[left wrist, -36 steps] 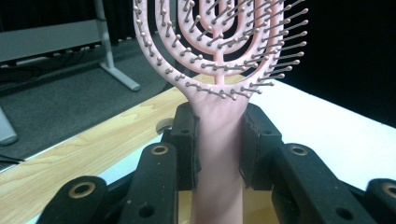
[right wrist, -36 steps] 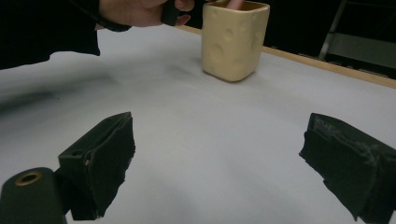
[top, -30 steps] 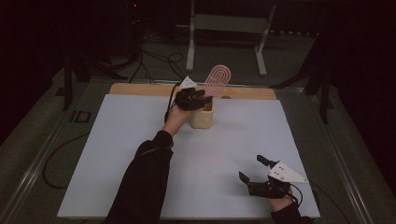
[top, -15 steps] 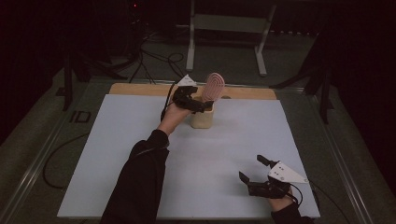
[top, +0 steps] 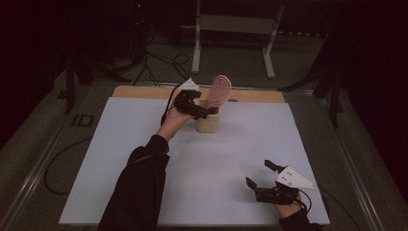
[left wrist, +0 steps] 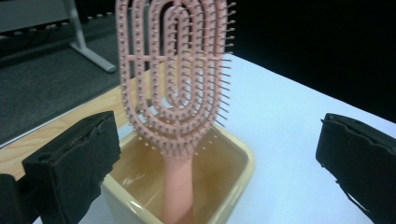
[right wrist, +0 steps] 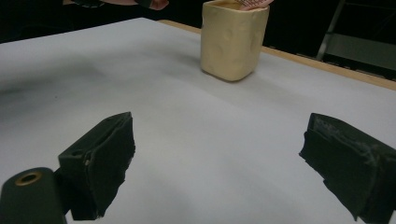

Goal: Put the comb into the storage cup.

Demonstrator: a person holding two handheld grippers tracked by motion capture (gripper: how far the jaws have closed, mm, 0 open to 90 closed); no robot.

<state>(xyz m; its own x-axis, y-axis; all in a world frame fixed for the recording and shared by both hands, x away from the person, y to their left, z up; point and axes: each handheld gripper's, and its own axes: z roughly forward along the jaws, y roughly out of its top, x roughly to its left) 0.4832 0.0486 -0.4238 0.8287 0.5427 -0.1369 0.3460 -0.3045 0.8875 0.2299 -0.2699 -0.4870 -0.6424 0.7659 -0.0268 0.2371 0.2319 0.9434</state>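
Note:
A pink vented hairbrush (top: 221, 90) (left wrist: 175, 70) stands handle-down in a cream square cup (top: 208, 121) (left wrist: 243, 158) (right wrist: 233, 39) at the back middle of the white mat, its head leaning against the rim. My left gripper (top: 204, 110) (left wrist: 215, 158) hovers at the cup's left side. Its jaws have just been opening and now stand wide apart, one on each side of the brush, touching nothing. My right gripper (top: 260, 174) (right wrist: 217, 163) rests near the front right of the mat, open and empty.
The white mat (top: 144, 159) covers most of the table, with a strip of wooden board (top: 139, 91) showing along its far edge. Beyond the table, a metal stand (top: 231, 24) and loose cables (top: 159, 57) lie on the dark floor.
The left gripper's jaws have spread off the hairbrush, and the brush has dropped a little and tilted to lean in the cup. The right gripper has not moved.

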